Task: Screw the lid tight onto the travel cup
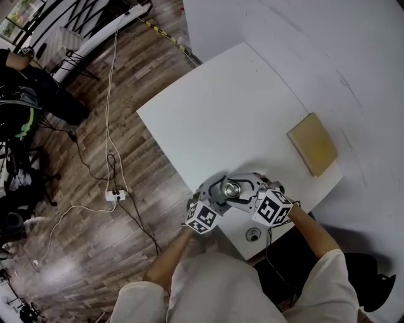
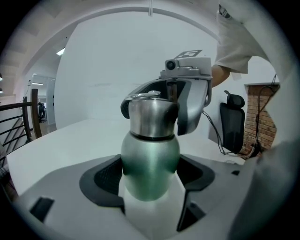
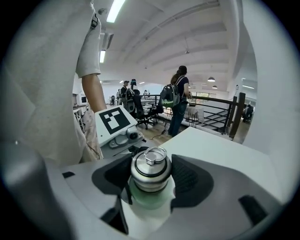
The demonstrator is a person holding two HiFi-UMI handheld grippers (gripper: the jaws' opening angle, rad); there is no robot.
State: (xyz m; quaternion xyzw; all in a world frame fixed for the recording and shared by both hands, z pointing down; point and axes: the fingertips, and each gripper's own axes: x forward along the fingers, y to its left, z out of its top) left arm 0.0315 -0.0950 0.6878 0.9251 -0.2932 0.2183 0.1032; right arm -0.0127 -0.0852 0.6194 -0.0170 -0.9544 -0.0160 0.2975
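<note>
Clamping the travel cup (image 2: 150, 161) is the left gripper (image 2: 149, 180); the right gripper (image 3: 151, 183) pinches the lid (image 3: 150, 166).

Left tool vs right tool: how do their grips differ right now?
1. The left tool is clamped on the green body of the cup. The right tool is clamped on the steel lid.
2. The left tool grips low on the cup, while the right tool grips at the top.

Shared: both are shut with their pads pressing, and they face each other across the cup.

Bright, even light from ceiling strips (image 3: 115, 10); the fisheye views bend and darken at the edges
</note>
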